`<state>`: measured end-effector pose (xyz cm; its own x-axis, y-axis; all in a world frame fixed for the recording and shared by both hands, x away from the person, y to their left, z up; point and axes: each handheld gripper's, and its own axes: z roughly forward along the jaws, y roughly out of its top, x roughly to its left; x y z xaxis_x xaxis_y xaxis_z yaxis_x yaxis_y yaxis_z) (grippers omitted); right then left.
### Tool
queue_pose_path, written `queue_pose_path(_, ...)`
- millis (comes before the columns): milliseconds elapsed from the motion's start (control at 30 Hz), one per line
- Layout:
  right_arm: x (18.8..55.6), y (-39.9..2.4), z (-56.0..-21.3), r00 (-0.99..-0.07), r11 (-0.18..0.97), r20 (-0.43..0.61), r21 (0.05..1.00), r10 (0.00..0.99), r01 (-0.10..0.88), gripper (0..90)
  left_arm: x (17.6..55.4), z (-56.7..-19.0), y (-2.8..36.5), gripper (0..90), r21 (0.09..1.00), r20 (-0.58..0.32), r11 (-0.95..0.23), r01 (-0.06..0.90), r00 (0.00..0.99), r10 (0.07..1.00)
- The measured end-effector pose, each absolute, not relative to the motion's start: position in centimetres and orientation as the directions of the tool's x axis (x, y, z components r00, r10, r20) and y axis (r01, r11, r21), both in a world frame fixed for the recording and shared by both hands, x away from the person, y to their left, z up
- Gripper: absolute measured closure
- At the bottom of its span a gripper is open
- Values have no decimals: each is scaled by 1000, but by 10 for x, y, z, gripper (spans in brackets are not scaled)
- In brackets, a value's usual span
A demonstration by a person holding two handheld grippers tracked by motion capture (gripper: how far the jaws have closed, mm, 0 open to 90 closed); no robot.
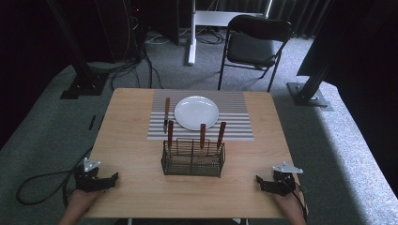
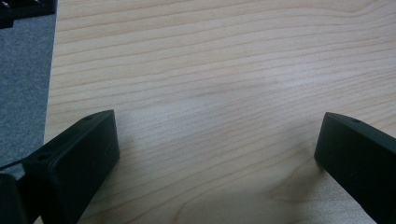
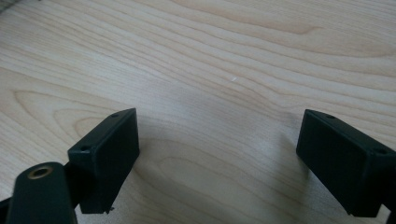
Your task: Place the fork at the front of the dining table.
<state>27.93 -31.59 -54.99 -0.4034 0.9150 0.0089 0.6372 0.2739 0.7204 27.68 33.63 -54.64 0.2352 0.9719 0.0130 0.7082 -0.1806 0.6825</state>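
Wire basket point(image 1: 193, 159) square-meshed, black; wooden-handled cutlery point(image 1: 202, 135) upright inside.

one plate point(image 1: 196, 113), one wire basket point(image 1: 193, 158), four knives point(image 1: 166, 114)

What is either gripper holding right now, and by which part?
Nothing. The left gripper and right gripper rest open on the table, with bare wood between their jaws.

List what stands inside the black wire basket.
Three brown wooden handles stand upright in the black wire basket; which utensils they are cannot be told, since their working ends are hidden inside it.
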Motion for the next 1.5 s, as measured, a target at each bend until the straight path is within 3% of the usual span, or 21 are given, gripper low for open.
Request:
queue_pose_path(400, 276, -311, -546, -406, 290, -5, 707, 914, 645, 147, 277, -546, 336, 0, 683, 13, -180, 708, 235, 972)
queue_pose_path(867, 273, -299, -528, -437, 269, 57, 714, 898, 646, 161, 277, -547, 336, 0, 684, 12, -180, 707, 236, 972)
queue_pose_path(1500, 269, -271, -453, -521, 289, 30, 803, 853, 521, 161, 277, -546, 336, 0, 683, 13, -181, 707, 236, 972)
